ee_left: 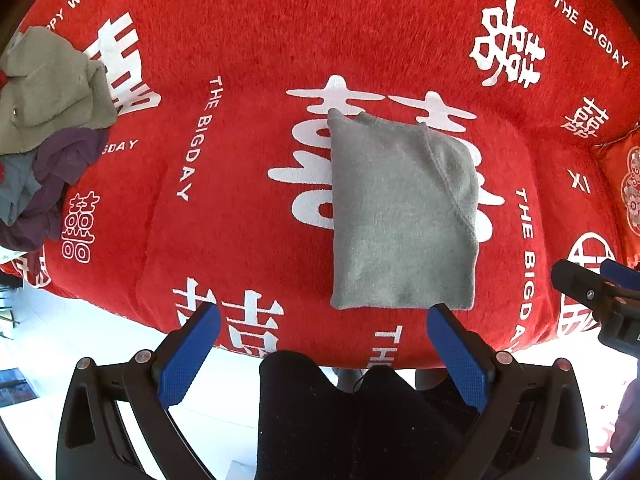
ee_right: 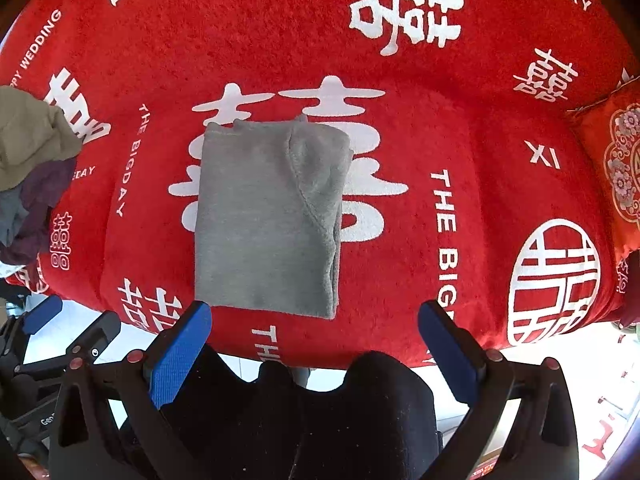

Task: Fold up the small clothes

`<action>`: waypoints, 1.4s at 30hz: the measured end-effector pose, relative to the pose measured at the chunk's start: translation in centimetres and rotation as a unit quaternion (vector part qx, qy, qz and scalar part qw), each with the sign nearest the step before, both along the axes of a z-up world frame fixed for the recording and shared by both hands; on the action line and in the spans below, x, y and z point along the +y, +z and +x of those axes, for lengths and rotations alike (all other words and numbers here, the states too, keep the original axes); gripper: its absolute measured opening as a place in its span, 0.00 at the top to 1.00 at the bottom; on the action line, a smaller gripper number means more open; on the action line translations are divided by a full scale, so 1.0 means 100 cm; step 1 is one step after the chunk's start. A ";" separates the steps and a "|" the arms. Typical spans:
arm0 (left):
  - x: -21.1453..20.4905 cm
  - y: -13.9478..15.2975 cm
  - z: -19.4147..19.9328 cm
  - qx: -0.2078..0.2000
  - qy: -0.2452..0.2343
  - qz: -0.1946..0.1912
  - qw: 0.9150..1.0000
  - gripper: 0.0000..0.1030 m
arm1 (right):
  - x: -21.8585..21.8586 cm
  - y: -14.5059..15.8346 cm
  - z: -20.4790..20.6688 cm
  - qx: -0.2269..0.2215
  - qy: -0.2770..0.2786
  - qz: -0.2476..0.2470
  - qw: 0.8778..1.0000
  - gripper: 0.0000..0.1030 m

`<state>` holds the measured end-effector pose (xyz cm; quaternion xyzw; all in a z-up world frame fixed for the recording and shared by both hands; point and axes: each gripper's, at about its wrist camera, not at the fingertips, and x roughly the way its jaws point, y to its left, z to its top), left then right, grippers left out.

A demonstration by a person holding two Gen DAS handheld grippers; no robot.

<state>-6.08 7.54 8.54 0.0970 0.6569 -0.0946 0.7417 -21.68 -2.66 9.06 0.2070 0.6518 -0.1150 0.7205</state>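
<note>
Hovering both spread claws, left claw (ee_left: 324,320) and right claw (ee_right: 314,316), I'd pinch the soft, light grey garment (ee_left: 400,216) at its near hem.

Folded garment (ee_left: 400,216) mid blanket (ee_left: 248,40), clothes pile (ee_left: 44,128) far left

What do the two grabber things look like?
Both look alike. The left gripper and right gripper each have two flat fingers with bumpy blue pads on black plastic frames, joined with small round silver or reddish bolts. No cables, hands or sleeves show.
</note>
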 end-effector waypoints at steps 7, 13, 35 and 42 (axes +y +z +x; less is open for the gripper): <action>0.001 0.000 0.000 0.000 0.000 0.000 1.000 0.00 | 0.000 0.000 -0.003 0.000 -0.004 0.000 1.000 0.00; 0.002 0.000 0.000 -0.001 -0.001 0.001 1.000 0.00 | 0.002 0.000 -0.003 0.000 -0.001 -0.002 1.000 0.00; 0.001 0.000 -0.002 -0.005 0.004 0.005 1.000 0.00 | 0.009 0.002 -0.001 -0.001 0.007 -0.005 1.000 0.00; 0.004 -0.002 -0.001 -0.005 0.005 0.009 1.000 0.00 | 0.011 0.001 0.001 -0.001 0.012 -0.006 1.000 0.00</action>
